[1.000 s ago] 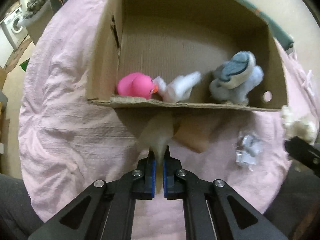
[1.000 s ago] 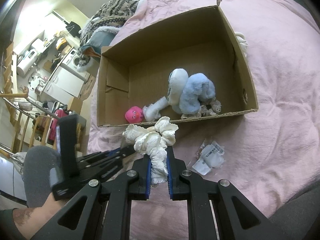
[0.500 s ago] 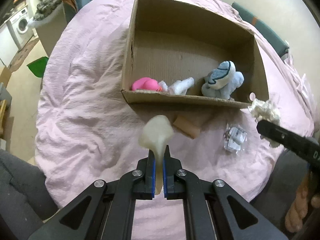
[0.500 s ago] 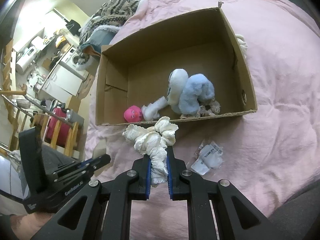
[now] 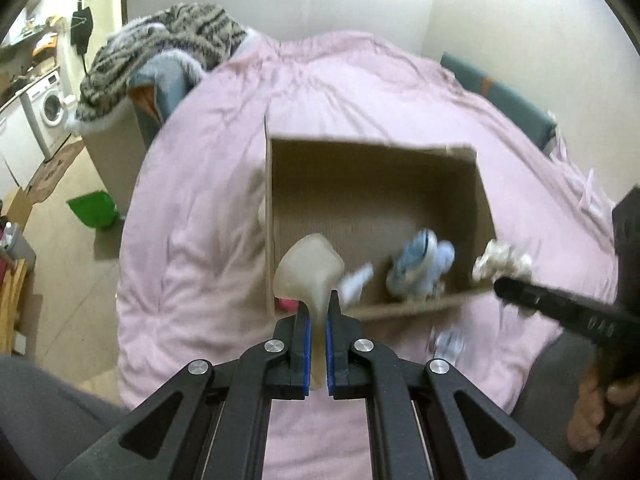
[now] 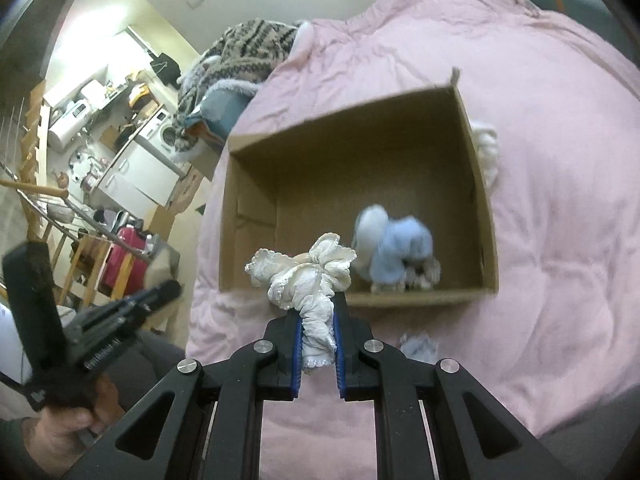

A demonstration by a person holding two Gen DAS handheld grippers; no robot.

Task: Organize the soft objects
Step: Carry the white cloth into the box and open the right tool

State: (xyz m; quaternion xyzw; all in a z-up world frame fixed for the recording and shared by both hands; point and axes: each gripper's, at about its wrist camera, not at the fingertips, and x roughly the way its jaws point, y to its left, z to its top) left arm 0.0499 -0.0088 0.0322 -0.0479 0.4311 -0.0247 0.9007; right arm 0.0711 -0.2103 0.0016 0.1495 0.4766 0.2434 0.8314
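Note:
An open cardboard box (image 5: 372,152) (image 6: 486,216) lies on a pink bed cover. Inside it are a blue and white plush toy (image 5: 420,268) (image 6: 394,250), a white soft piece (image 5: 356,284) and a pink toy (image 5: 286,304), mostly hidden. My left gripper (image 5: 318,312) is shut on a beige soft object (image 5: 310,268), held in the air before the box's near left corner. My right gripper (image 6: 317,320) is shut on a white frilly cloth (image 6: 308,276) (image 5: 502,266), held above the box's near wall.
A small clear plastic packet (image 5: 448,342) (image 6: 418,346) lies on the pink cover (image 5: 360,80) in front of the box. A white fluffy item (image 6: 486,148) lies beside the box's right wall. A pile of striped knitwear (image 5: 160,48) sits beyond the bed's far left corner.
Both grippers have risen and pulled back, so the box looks smaller and farther. The left gripper's view has tilted up toward the room. Both keep hold of their objects.

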